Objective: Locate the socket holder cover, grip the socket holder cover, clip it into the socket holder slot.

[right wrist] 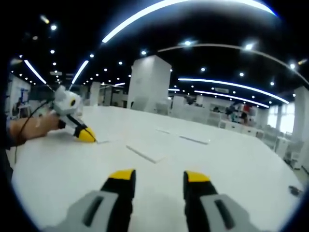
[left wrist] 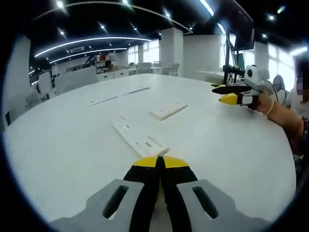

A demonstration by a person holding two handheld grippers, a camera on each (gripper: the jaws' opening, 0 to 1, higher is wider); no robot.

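Tongs first: the left tongs (left wrist: 161,163) are clenched with nothing between them, yellow tips pressed together and hanging low over the white table (left wrist: 63,145), just short of the near end of a long white socket holder (left wrist: 137,137) that lies flat and runs away from them. That strip has slots along it, so I judge it to be the base meant to receive the cover. Beyond it and a little to the right lies a shorter white piece (left wrist: 168,110), apart from the strip; this is likely the socket holder cover, left loose on the table so it can be picked up, though the detail is too faint to be sure. Farther back lie two thin white strips (left wrist: 118,95), near end to end. In the right gripper view the right tongs (right wrist: 158,180) are released, jaws well apart and gripping nothing, raised over the table, which suits a tool not yet committed to a grasp. In the same view the left tongs rest with their yellow tip at the table surface, held by a hand (right wrist: 36,126) at the left. By count: two tongs, one slotted holder, one probable cover, two thin strips far off. Neither tool touches the cover yet, so locating appears to be the step in hand
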